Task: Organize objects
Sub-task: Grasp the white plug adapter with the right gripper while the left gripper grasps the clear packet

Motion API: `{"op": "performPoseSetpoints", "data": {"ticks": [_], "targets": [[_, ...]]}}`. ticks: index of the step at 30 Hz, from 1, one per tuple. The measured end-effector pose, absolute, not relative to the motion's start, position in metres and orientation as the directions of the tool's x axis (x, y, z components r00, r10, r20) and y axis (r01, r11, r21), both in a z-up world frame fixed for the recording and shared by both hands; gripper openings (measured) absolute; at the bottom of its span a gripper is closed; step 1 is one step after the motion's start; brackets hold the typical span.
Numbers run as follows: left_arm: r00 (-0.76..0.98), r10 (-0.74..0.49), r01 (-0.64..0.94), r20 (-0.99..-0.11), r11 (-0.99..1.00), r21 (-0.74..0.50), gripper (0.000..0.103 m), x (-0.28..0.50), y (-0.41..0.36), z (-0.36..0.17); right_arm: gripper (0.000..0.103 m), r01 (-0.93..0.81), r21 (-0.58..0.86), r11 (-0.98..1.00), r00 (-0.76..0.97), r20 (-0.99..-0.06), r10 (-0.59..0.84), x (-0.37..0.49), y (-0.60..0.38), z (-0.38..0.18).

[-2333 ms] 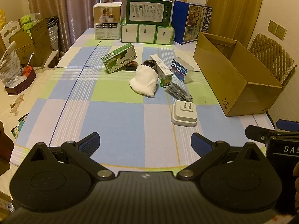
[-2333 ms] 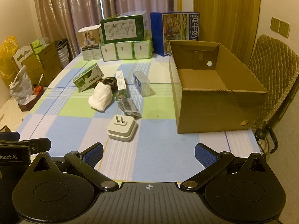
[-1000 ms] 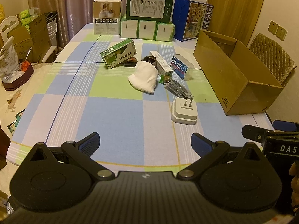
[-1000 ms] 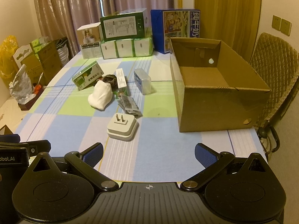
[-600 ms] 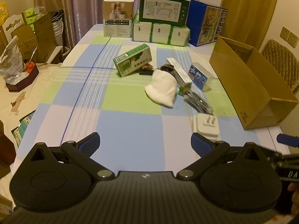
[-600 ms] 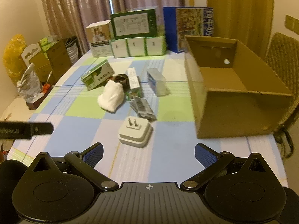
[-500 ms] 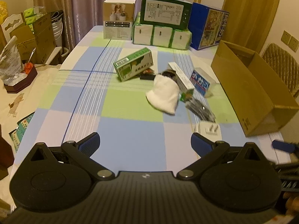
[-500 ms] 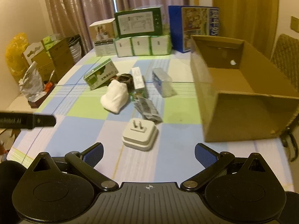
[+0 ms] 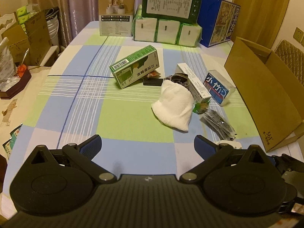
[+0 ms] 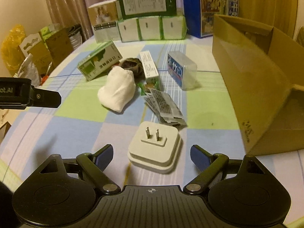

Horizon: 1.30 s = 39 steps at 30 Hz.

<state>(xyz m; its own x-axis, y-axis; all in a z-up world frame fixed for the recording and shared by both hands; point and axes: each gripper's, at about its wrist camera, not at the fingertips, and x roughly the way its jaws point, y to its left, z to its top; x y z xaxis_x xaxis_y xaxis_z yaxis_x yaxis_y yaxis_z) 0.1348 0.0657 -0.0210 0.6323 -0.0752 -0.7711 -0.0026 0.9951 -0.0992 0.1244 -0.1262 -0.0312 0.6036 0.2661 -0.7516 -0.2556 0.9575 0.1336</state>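
A white plug adapter [image 10: 154,146] lies prongs up on the checked tablecloth, right in front of my open right gripper [image 10: 152,156], between its spread fingers. Behind it lie dark foil sachets [image 10: 164,108], a white cloth bundle [image 10: 116,93], a green box [image 10: 99,63], a long white carton [image 10: 149,67] and a clear blue-labelled case [image 10: 180,70]. My left gripper [image 9: 147,147] is open over bare cloth, short of the white bundle [image 9: 174,104]. The green box [image 9: 135,67] and the blue-labelled case [image 9: 217,87] show there too. An open cardboard box [image 10: 256,72] stands at the right.
Stacked cartons and tissue packs [image 9: 167,28] line the table's far end. The cardboard box [image 9: 266,98] takes up the right side. Clutter and a cardboard carton [image 9: 26,38] stand beyond the left edge. The other gripper's body [image 10: 28,95] shows at the left of the right wrist view.
Both grippers have moved forward over the table towards the pile. The plug adapter now sits close between the right gripper's fingers and has slid under the left view's lower edge.
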Motion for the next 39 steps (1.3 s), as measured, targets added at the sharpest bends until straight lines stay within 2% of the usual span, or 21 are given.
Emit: {"op": "performPoseSetpoints", "data": {"ticks": [5,8,12,19,25,29,36,39], "targets": [[0.617,-0.095,0.005,-0.781,0.993,-0.117,0.102,0.148,0.064,-0.032,0.086,-0.233,0.13,0.964,0.596,-0.764,0.247,0.136,-0.12,-0.043],[0.614,-0.106,0.013,-0.782,0.992,-0.124,0.102,0.152,0.061,-0.036,0.07,-0.234,0.106,0.966,0.597,-0.769,0.229,0.137,-0.117,-0.047],[0.608,-0.118,0.021,-0.785,0.991,-0.133,0.102,0.157,0.058,-0.039,0.064,-0.221,0.081,0.972,0.61,-0.766,0.203,0.134,-0.123,-0.047],[0.606,-0.129,0.033,-0.785,0.99,-0.137,0.102,0.161,0.053,-0.041,0.064,-0.137,0.009,0.991,0.656,-0.749,0.097,0.129,-0.15,-0.037],[0.603,-0.143,0.048,-0.785,0.989,-0.143,0.102,0.161,0.049,-0.042,0.064,-0.122,-0.021,0.992,0.682,-0.728,0.069,0.151,-0.158,-0.038],[0.601,-0.148,0.05,-0.786,0.988,-0.148,0.102,0.162,0.05,-0.043,0.064,-0.154,0.008,0.988,0.673,-0.731,0.11,0.165,-0.159,-0.044],[0.598,-0.164,0.046,-0.784,0.984,-0.171,0.101,0.164,0.057,-0.045,0.064,-0.375,0.109,0.921,0.612,-0.717,0.335,0.156,-0.136,-0.045],[0.599,-0.169,0.055,-0.783,0.984,-0.171,0.101,0.166,0.056,-0.044,0.064,-0.354,0.105,0.929,0.63,-0.708,0.32,0.154,-0.135,-0.044]]}}
